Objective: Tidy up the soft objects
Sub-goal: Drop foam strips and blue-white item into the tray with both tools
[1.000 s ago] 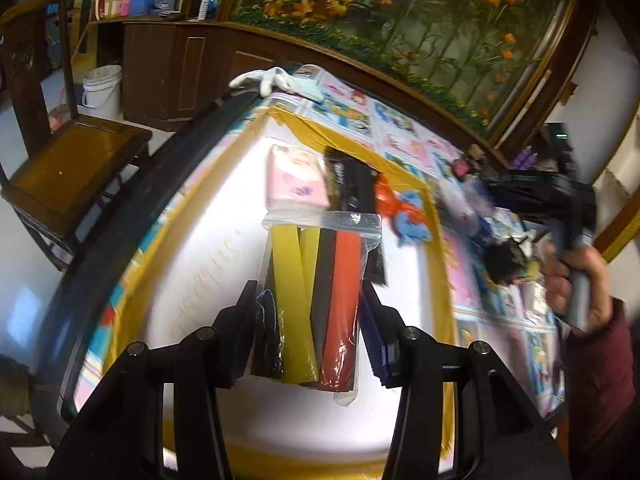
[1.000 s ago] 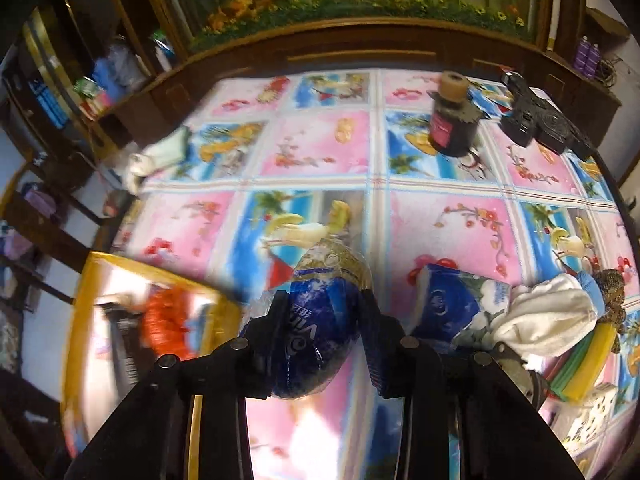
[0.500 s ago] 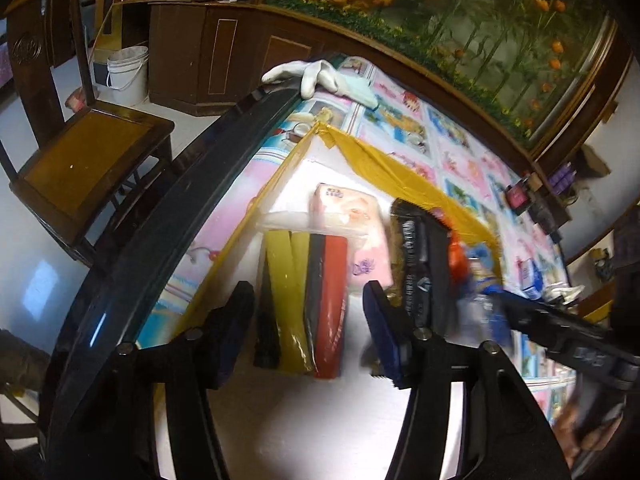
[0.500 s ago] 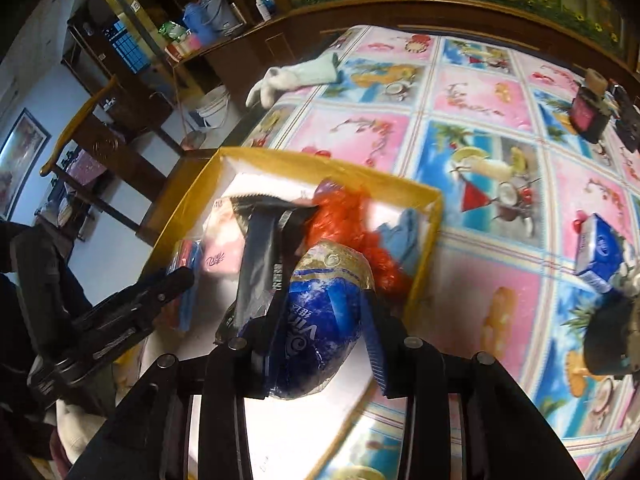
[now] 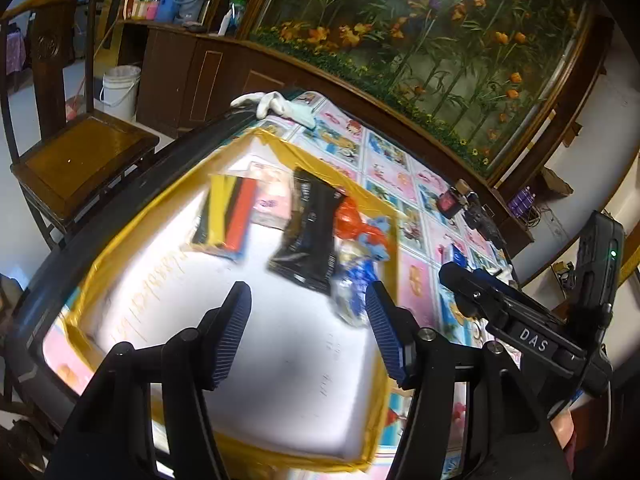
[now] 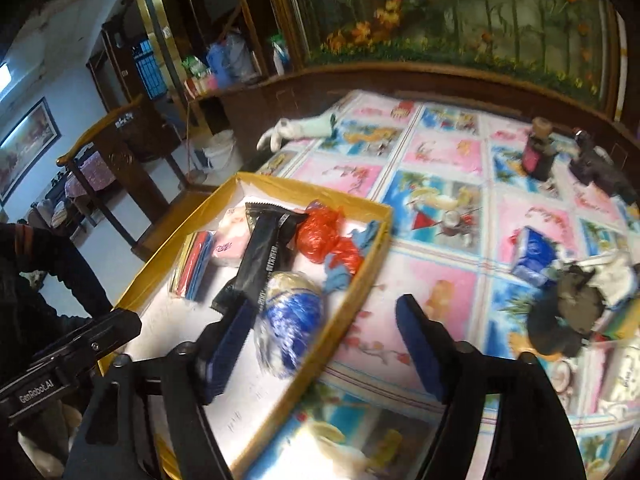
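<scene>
Inside the yellow-rimmed box point(image 6: 352, 280) at the left end of the table, five soft items are already collected: a clear pack of coloured strips point(image 5: 228, 216) at the far left, a pink tissue pack point(image 5: 272, 196) beside it, a long black packet point(image 5: 312, 232), an orange bag point(image 6: 326, 236) with a blue cloth point(image 6: 340, 272) near the right wall, and a blue-and-white wrapped bundle point(image 6: 292, 320) lying on the white floor nearest the right gripper. Judged from this layout, the task is well advanced but not complete: on the patterned tablecloth point(image 6: 440, 208) to the right, a blue tissue pack point(image 6: 534, 256), a white cloth point(image 6: 616, 272) and a dark rounded object that cannot be identified remain outside the box, and a white glove point(image 6: 304, 130) lies at the far table edge. The right gripper point(image 6: 324, 352) has just been opening; its jaws stand spread wide, and the wrapped bundle lies between them, close to the left pad, with neither pad pressing on it, so it reads as released. The left gripper point(image 5: 306, 332) has likewise been opening; its jaws stand apart over bare box floor with nothing between them, the strip pack lying well ahead of them and the wrapped bundle just beyond the right pad.
</scene>
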The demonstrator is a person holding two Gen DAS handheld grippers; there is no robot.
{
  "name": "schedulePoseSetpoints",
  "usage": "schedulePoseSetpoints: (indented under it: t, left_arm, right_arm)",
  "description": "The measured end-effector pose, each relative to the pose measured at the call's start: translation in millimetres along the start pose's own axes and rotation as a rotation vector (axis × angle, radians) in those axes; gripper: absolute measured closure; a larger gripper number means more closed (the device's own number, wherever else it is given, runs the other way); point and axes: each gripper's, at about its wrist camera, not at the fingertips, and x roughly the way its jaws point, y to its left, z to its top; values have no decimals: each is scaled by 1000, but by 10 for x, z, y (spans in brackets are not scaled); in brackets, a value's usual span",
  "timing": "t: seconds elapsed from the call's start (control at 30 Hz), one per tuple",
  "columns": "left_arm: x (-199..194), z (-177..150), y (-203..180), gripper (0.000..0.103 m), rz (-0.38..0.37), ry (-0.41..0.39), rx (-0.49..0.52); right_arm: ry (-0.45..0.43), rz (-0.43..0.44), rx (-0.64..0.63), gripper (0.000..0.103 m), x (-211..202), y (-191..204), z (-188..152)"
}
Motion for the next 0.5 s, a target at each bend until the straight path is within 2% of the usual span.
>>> schedulePoseSetpoints:
  t: [0.1, 0.3, 0.5]
  left_arm:
    - [-15, -111, -258, 44, 33, -15, 60]
    - [-150, -249, -627, 44, 9, -24, 133]
    - [-160, -368, -830, 44, 13, -4, 169]
  right_arm:
    - [-64, -44, -21, 19, -329, -9, -202]
    - [-149, -80, -17, 11, -826, -139, -622]
    - [-149, -105, 16, 10, -1005, -324, -905]
